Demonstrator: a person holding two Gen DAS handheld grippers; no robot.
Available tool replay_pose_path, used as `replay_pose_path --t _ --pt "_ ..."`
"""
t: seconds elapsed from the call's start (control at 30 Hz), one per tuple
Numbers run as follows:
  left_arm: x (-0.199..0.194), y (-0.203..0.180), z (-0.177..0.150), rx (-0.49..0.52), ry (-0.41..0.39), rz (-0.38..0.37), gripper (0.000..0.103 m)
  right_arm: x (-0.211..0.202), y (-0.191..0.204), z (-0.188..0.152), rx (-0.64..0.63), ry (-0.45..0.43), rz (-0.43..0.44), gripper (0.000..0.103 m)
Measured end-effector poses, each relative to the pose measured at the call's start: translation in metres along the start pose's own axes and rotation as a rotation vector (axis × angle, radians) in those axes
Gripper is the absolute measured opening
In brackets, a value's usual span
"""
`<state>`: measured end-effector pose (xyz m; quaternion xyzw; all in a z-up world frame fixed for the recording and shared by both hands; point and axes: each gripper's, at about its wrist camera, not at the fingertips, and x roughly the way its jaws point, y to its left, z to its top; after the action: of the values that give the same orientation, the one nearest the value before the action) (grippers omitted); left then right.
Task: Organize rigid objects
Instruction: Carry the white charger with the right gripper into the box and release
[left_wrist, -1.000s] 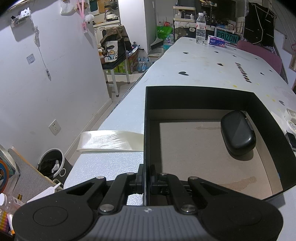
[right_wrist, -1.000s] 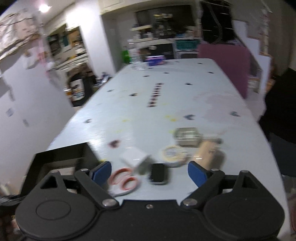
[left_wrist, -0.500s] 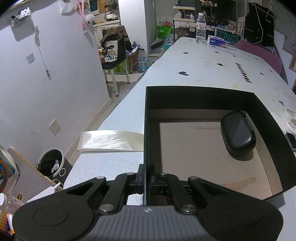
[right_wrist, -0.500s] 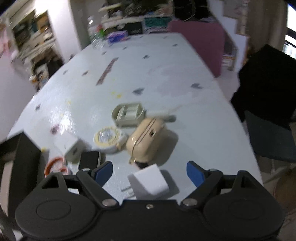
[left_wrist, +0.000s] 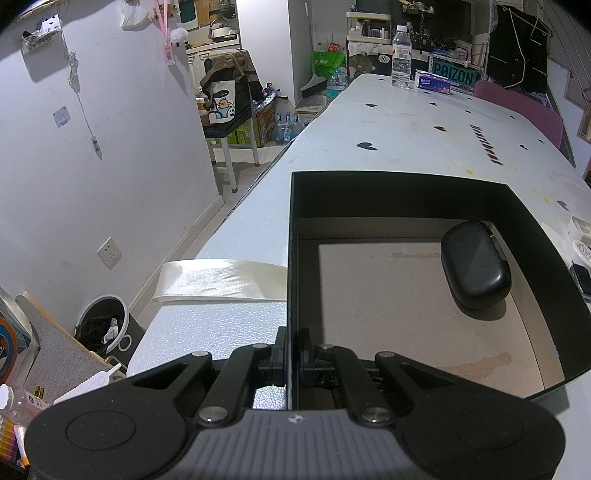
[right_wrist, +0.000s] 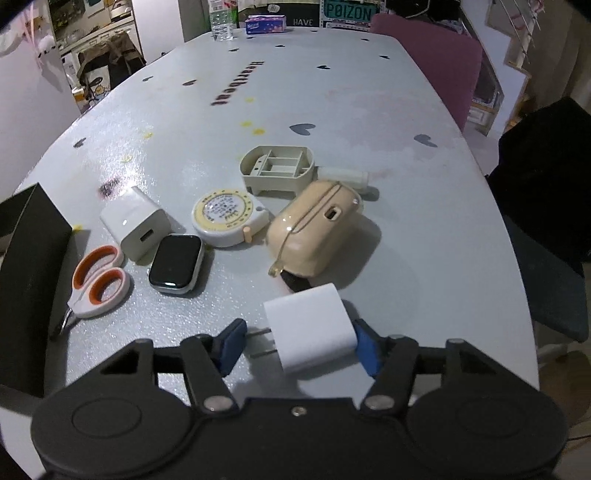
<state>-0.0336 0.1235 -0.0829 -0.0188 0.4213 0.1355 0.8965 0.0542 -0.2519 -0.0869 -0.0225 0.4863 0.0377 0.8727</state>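
My left gripper (left_wrist: 292, 354) is shut on the near left wall of a black open box (left_wrist: 369, 188). A black oval case (left_wrist: 474, 264) lies inside the box at its right. My right gripper (right_wrist: 299, 345) is open, its blue pads either side of a white charger plug (right_wrist: 310, 332) that lies on the table; the right pad touches it, the left is apart by the prongs. Beyond lie a beige earbud case (right_wrist: 314, 229), a round tape measure (right_wrist: 227, 216), a smartwatch (right_wrist: 176, 264), another white charger (right_wrist: 135, 221), orange-handled scissors (right_wrist: 99, 282) and a beige organizer tray (right_wrist: 279, 168).
A white ribbon (left_wrist: 221, 280) runs under the box over the table's left edge. A white tube (right_wrist: 345, 175) lies behind the beige case. A water bottle (left_wrist: 401, 55) and tissue box (left_wrist: 432, 81) stand at the far end. A pink chair (right_wrist: 432, 55) is at the right.
My right gripper has swung right and down from the box corner to the white charger plug, and its pads have narrowed around it. The left gripper and box have not moved.
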Motion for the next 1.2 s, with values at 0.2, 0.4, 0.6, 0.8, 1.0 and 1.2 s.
replay_pose_path --t 0.2,0.4,0.6,0.8,1.0,1.2 --pt "0.0 0.0 0.0 0.0 0.0 0.0 0.004 -0.013 0.004 0.001 -0.003 -0.044 -0.016 0.063" --pt "0.0 0.0 0.0 0.0 0.0 0.0 0.004 -0.053 0.025 0.006 0.009 -0.151 0.058 0.063" --pt "0.0 0.0 0.0 0.0 0.0 0.0 0.004 -0.086 0.073 0.012 -0.015 -0.193 0.219 0.063" --pt "0.0 0.0 0.0 -0.001 0.0 0.0 0.004 -0.093 0.125 0.017 -0.027 -0.106 0.374 0.063" --pt "0.0 0.0 0.0 -0.002 0.0 -0.002 0.004 -0.092 0.171 0.015 -0.078 -0.049 0.419 0.063" --pt "-0.001 0.0 0.0 -0.002 0.0 -0.003 0.004 -0.086 0.197 0.013 -0.1 -0.002 0.383 0.063"
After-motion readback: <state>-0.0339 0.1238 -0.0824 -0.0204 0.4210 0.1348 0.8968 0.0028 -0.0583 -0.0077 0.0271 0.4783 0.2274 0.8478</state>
